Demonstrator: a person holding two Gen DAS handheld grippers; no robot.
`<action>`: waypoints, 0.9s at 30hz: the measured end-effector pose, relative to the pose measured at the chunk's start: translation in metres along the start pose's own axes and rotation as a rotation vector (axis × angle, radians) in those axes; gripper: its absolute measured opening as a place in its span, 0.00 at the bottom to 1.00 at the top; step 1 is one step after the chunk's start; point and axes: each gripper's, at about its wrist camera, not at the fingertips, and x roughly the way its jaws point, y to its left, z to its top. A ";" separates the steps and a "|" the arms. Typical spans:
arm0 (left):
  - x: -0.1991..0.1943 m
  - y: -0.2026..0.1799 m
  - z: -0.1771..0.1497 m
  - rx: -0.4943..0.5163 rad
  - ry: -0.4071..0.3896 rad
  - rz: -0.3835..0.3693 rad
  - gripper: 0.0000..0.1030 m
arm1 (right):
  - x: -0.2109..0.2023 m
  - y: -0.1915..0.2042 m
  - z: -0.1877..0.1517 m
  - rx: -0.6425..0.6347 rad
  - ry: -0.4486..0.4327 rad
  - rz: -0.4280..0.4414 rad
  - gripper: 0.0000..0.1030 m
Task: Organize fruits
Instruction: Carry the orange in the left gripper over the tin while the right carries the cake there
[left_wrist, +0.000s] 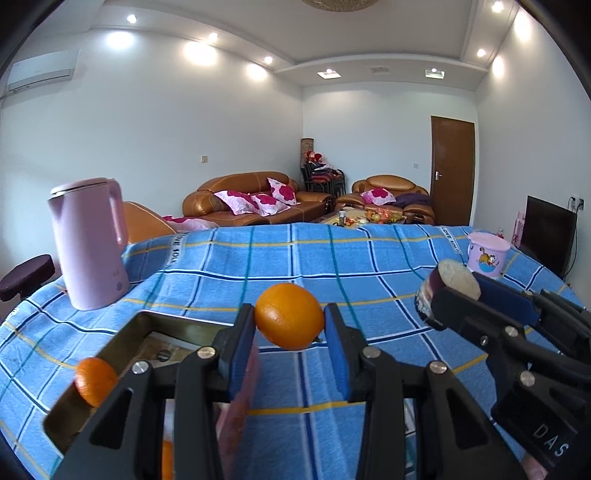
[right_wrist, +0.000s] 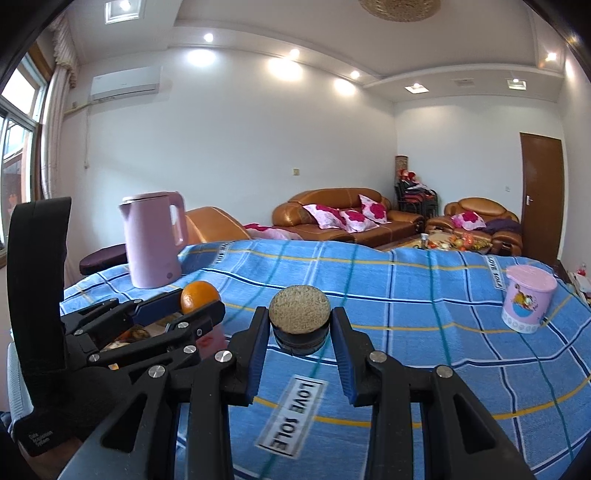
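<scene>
Your left gripper (left_wrist: 289, 326) squeezes an orange (left_wrist: 289, 316), and your right gripper (right_wrist: 299, 326) squeezes a dark cut fruit (right_wrist: 299, 325) above the blue cloth (right_wrist: 406, 332).

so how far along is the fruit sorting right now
Partly done, it seems. One orange already sits at the edge of the metal tray. In hand: the left gripper is shut on another orange, and the right gripper is shut on a dark cut piece with a pale face, both held above the blue checked cloth. Left: setting both down.
</scene>
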 end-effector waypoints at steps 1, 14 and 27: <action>-0.003 0.004 0.000 0.000 0.001 0.004 0.38 | 0.000 0.002 0.001 -0.001 0.000 0.007 0.35; -0.030 0.056 -0.012 -0.039 0.028 0.076 0.38 | 0.001 0.047 0.004 -0.008 0.011 0.117 0.35; -0.054 0.106 -0.025 -0.072 0.050 0.144 0.38 | -0.001 0.084 0.002 -0.035 0.028 0.205 0.35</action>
